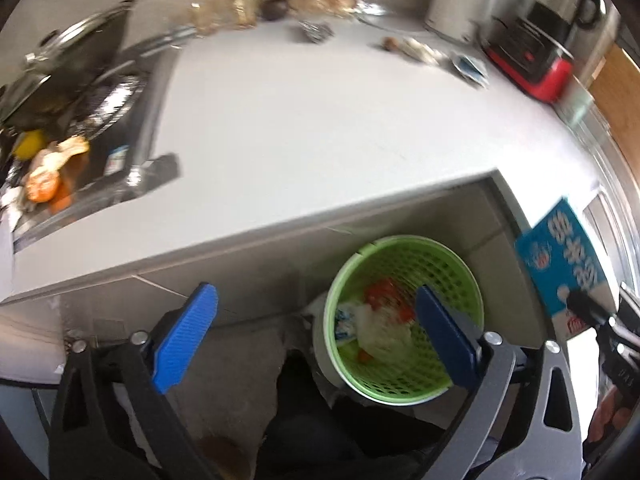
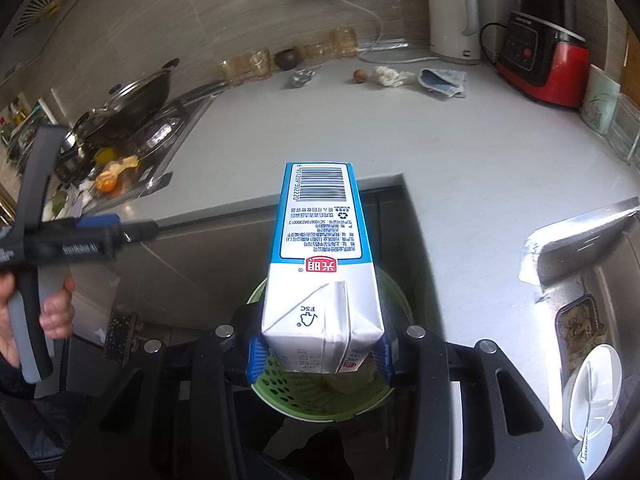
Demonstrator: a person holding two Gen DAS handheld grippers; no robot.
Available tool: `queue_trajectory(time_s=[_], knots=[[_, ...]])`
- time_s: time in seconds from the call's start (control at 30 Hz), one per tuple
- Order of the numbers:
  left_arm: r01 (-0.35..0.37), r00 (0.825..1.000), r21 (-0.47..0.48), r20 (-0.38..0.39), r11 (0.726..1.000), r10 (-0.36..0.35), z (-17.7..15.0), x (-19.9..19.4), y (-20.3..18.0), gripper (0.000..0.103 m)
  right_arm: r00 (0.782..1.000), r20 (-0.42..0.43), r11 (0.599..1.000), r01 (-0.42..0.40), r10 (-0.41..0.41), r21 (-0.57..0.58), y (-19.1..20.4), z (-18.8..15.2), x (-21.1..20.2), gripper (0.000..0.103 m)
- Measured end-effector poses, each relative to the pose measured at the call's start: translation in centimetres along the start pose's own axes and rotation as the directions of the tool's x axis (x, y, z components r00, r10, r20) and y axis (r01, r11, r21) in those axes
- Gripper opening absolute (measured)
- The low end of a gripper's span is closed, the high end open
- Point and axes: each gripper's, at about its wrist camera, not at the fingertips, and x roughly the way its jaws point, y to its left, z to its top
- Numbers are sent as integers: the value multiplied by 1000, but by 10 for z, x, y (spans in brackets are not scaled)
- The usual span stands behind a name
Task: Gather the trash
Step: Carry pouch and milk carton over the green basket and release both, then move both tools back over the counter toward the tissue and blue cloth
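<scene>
Right wrist view, jaws clamping milk carton (image 2: pixel 320 264), left gripper (image 1: pixel 316 332) jaws wide, empty

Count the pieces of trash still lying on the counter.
4: crumpled foil, a small brown nut-like ball, a white tissue wad and a blue-white wrapper, in a row along the counter's back. Others may be hidden.

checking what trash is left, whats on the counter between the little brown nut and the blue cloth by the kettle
A crumpled white tissue lies between the nut and the blue cloth, on the grey counter. The right wrist view shows it clearly.
</scene>
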Motion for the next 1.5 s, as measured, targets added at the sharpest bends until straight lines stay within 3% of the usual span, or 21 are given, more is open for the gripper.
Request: queue_trajectory(time_s=[0.1, 0.13, 0.2, 0.27, 1.13, 1.5], knots=[[-14, 1000, -28, 8, 1000, 14, -1, -1, 11, 95, 999, -23, 1000, -22, 22, -18, 6, -3, 9, 47], [-20, 1000, -37, 7, 999, 20, 0, -2, 14, 95, 999, -37, 999, -32, 31, -28, 9, -5, 11, 54], [-24, 1000, -42, 3, 999, 24, 1, 2, 12, 95, 999, -46, 998, -2, 0, -56, 15, -8, 17, 92], [-25, 1000, -37, -2, 999, 25, -2, 3, 13, 95, 998, -36, 996, 41, -44, -84, 21, -10, 18, 100], [-10, 1000, -22, -17, 1000, 10, 19, 10, -2, 95, 997, -41, 998, 65, -64, 16, -7, 9, 19, 101], [27, 1000, 43, -6, 999, -26, 72, 32, -2, 95, 994, -3, 988, 108, -109, 111, -17, 54, 32, 101]])
